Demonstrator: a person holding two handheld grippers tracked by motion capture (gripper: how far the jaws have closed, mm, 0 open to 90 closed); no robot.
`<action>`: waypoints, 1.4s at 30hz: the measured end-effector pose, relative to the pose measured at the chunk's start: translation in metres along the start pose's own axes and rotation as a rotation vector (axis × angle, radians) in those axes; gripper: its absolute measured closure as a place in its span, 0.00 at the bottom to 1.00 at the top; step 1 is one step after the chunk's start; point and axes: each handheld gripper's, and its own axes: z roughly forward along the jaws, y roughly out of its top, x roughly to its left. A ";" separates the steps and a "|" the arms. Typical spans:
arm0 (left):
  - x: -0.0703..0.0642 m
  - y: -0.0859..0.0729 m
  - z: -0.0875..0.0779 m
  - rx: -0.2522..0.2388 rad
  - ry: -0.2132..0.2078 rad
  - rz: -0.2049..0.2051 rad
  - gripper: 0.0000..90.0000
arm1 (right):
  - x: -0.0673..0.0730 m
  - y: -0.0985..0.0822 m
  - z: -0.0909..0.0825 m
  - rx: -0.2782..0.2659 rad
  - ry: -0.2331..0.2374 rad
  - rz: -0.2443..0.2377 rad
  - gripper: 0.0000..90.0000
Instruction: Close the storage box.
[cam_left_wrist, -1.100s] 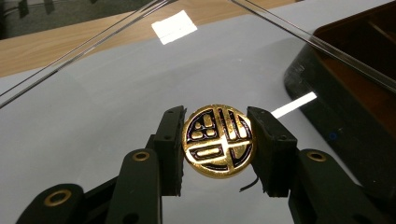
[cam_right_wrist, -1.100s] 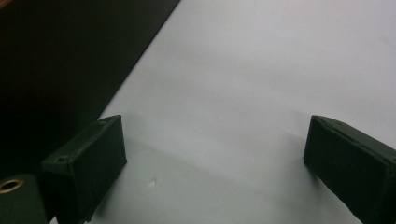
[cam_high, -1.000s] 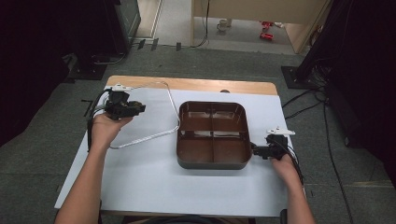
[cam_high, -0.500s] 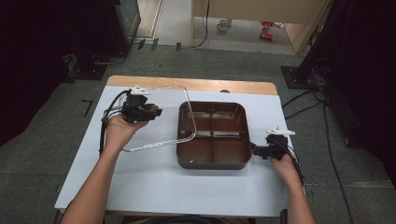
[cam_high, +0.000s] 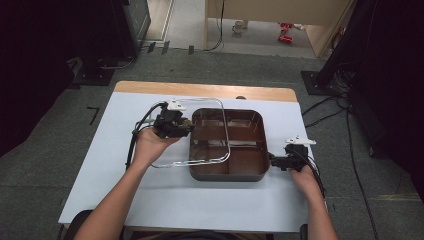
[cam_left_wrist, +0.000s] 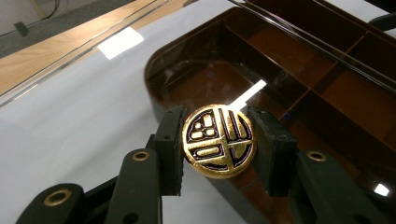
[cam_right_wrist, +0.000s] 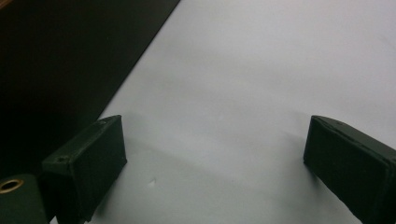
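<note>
Forearms enter from the bottom of the high view, and we hold a gripper in each hand over the pale grey worktop (cam_high: 100, 165). Nearest us on the right, our right gripper (cam_high: 276, 162) sits low at the front right corner of the dark brown tray (cam_high: 260, 172), and in the right gripper view its fingers (cam_right_wrist: 88, 163) stand wide apart, released, with bare worktop between them and the tray's dark wall rising at the upper left. Farther forward on the left, our left gripper (cam_high: 187, 126) reaches in at the tray's left rear corner; in the left gripper view its fingers (cam_left_wrist: 170, 140) are clenched on a round gold emblem (cam_left_wrist: 218, 141) with a black pattern, one pad on either side of it. That emblem is the knob of the clear lid (cam_high: 200, 131), which we hold raised and tilted, its right part over the left half of the tray and its left part out over the worktop beside the tray. Through the clear lid the tray's compartments show, brown inside and parted by dividers. The tray itself lies flat, a little right of the worktop's middle. Beyond it a strip of bare wood (cam_high: 200, 90) edges the far side of the worktop, and past that lie grey floor (cam_high: 250, 65) and dark cables (cam_high: 325, 105).
</note>
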 end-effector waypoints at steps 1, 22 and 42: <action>-0.002 0.001 0.002 -0.001 -0.006 0.001 0.66 | 0.000 0.000 0.000 0.000 0.000 0.000 0.06; -0.045 0.022 0.041 0.018 -0.061 0.048 0.66 | 0.000 0.000 0.000 -0.001 0.000 0.003 0.06; -0.077 0.041 0.074 0.055 -0.076 0.081 0.66 | 0.000 0.000 0.000 0.000 0.000 0.003 0.06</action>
